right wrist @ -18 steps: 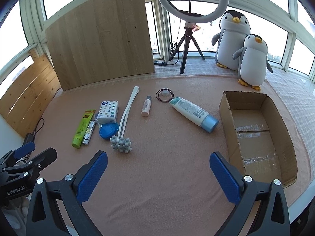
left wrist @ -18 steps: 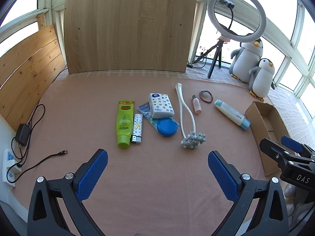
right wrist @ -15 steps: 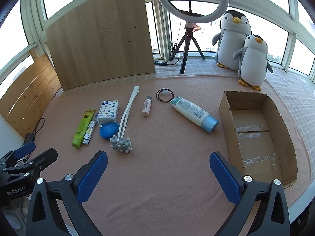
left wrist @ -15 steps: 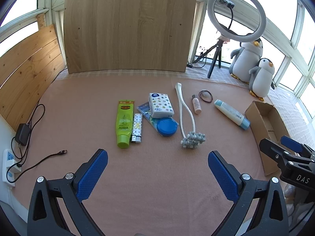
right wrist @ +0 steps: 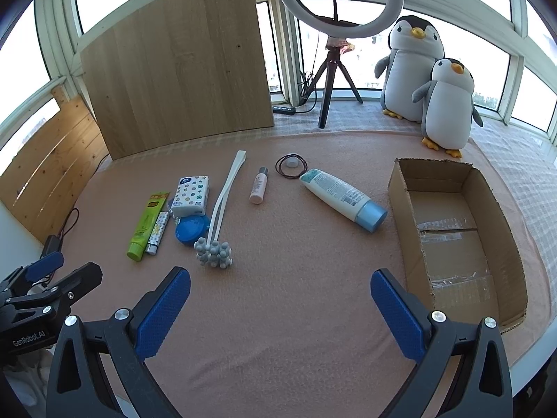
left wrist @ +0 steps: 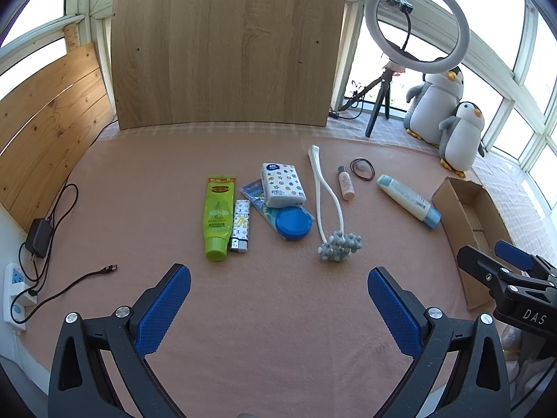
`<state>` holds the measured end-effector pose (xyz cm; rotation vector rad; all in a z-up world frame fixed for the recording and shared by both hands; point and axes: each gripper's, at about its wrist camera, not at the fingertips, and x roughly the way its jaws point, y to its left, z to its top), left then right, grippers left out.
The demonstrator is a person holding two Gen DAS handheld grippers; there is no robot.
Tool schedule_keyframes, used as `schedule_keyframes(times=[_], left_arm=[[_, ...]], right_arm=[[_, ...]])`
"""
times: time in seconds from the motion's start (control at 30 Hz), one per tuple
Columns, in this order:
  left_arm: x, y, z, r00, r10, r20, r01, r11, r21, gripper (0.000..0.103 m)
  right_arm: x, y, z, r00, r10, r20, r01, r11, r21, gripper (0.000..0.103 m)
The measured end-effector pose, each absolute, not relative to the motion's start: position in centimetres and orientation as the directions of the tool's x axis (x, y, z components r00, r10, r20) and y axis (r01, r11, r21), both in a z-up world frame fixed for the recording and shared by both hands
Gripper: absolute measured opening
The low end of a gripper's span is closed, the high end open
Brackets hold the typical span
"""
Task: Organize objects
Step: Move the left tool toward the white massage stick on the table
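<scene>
Your cardboard box (right wrist: pixel 456 230) lies open just ahead and to the right of your right gripper (right wrist: pixel 280 304); inside it you can see only bare cardboard and strips of clear tape.

Both your tongs are spread as wide as they go and grip nothing. The blue pads of your left gripper (left wrist: pixel 278 303) hang over bare pink cloth (left wrist: pixel 139 181), touching none of the items.

Ahead of your left gripper lie, from its left to its right: the green tube (left wrist: pixel 218 217), the lighter (left wrist: pixel 241 225) just beside it, the tissue pack (left wrist: pixel 282 184) resting on a blue packet, the blue round lid (left wrist: pixel 293 222), and the white massager (left wrist: pixel 330 216) with its grey knobbed head nearest you. Farther to the right are the small pink bottle (left wrist: pixel 345 183), the hair ties (left wrist: pixel 362 168) and the white lotion bottle (left wrist: pixel 409 200), which lies between the massager and the box.

Compared with a moment ago, nothing on the cloth has shifted, and your grippers are as wide and as empty as before.
</scene>
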<state>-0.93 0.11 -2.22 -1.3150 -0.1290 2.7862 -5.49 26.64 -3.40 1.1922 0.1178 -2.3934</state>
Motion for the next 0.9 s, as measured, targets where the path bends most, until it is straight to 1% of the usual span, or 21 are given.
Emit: schedule_keyframes(times=[0.9], left_arm=[[-1.08, 0.18, -2.18, -0.63, 0.093, -0.771, -0.018, -0.994, -0.105, 0.103]], right_arm=[[-5.7, 26.48, -3.72, -0.505, -0.372, -0.779, 0.452, -0.883, 0.129, 0.102]])
